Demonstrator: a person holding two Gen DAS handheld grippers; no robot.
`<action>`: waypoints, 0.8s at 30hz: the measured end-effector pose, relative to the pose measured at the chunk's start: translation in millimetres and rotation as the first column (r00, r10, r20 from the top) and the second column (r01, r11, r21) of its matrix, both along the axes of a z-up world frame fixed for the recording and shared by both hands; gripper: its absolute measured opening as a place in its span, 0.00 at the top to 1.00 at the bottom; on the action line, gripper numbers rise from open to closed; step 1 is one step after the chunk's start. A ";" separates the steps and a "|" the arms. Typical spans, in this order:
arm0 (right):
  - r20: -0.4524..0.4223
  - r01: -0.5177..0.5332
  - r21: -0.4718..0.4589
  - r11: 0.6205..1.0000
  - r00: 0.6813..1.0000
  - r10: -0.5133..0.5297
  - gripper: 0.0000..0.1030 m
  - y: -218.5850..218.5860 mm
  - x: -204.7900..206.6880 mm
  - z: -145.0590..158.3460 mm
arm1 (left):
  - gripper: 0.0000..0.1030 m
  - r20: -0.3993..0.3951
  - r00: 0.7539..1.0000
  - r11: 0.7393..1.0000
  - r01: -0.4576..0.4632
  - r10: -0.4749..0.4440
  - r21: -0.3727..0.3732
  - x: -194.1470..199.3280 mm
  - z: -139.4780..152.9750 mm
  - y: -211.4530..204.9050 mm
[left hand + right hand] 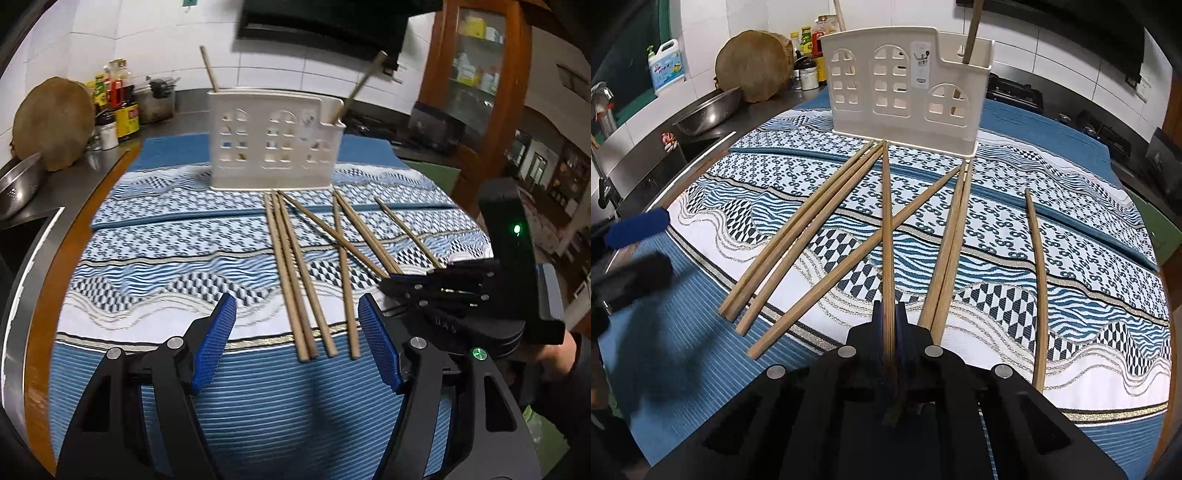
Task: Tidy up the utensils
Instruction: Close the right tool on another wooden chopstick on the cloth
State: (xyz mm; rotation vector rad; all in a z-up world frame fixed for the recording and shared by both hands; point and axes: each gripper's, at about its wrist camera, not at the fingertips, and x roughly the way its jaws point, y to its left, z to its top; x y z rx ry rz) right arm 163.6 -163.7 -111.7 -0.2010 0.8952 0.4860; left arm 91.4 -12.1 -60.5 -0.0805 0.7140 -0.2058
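Chopsticks of pale wood (291, 273) lie loose on the blue-and-white patterned cloth (166, 236), fanned out in front of the cream plastic utensil holder with arched cut-outs (273, 142). Two more sticks stand tilted inside that holder, one at its left end, one in its lower right compartment. The right gripper (889, 314) has its jaws closed tight on one chopstick (886, 221), which points toward the holder's base and crosses over another stick. The left gripper (297, 325) hovers with its blue-padded fingers (218, 339) spread apart, holding nothing, above the near ends of the left-hand sticks. A steel bowl (709, 110) sits on the counter to the left.
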 end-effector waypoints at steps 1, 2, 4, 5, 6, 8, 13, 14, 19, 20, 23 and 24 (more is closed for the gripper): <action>0.000 0.005 0.016 1.000 1.000 -0.005 0.94 -3.1 -1.1 2.7 | 0.35 -0.003 1.000 1.000 0.011 -0.011 0.001 0.8 -1.2 -3.8; 0.005 0.009 0.031 0.999 1.000 -0.009 0.94 -6.7 -2.9 6.4 | 0.35 -0.004 1.000 1.000 0.019 -0.019 0.003 1.6 -2.3 -6.7; 0.024 0.019 0.052 0.998 0.999 -0.021 0.94 -14.8 -8.0 15.6 | 0.42 -0.020 0.999 0.999 0.040 -0.040 0.010 5.4 -6.0 -14.3; 0.032 0.023 0.062 0.998 0.999 -0.025 0.94 -17.8 -11.0 19.4 | 0.43 -0.028 0.998 0.999 0.054 -0.053 0.011 7.1 -7.7 -18.3; 0.043 0.028 0.078 0.997 0.999 -0.031 0.94 -23.4 -14.9 25.7 | 0.46 -0.031 0.998 0.998 0.064 -0.063 0.013 7.8 -8.5 -21.3; 0.061 0.037 0.099 0.994 0.997 -0.043 0.94 -31.5 -20.7 34.4 | 0.52 -0.043 0.995 0.996 0.088 -0.087 0.023 11.3 -11.9 -30.4; 0.106 0.057 0.172 0.984 0.991 -0.076 0.94 -54.8 -36.4 59.5 | 0.69 -0.067 0.987 0.989 0.146 -0.143 0.037 20.4 -18.7 -49.1; 0.113 0.059 0.187 0.981 0.990 -0.081 0.94 -58.7 -39.2 63.9 | 0.69 -0.073 0.986 0.987 0.156 -0.153 0.039 21.9 -20.8 -52.1; 0.151 0.055 0.248 0.967 0.984 -0.094 0.94 -74.3 -50.2 85.9 | 0.76 -0.125 0.983 0.987 0.147 -0.138 0.063 38.6 -36.1 -59.5; 0.155 0.053 0.254 0.966 0.983 -0.094 0.94 -75.8 -51.2 89.0 | 0.76 -0.131 0.982 0.988 0.141 -0.132 0.064 40.8 -37.9 -59.9; 0.174 0.045 0.267 0.963 0.980 -0.094 0.94 -80.5 -54.5 98.4 | 0.76 -0.143 0.983 0.989 0.128 -0.117 0.071 46.1 -41.7 -59.1; 0.179 0.044 0.270 0.962 0.979 -0.095 0.94 -81.6 -54.9 100.8 | 0.76 -0.146 0.983 0.989 0.126 -0.114 0.074 47.0 -42.9 -59.8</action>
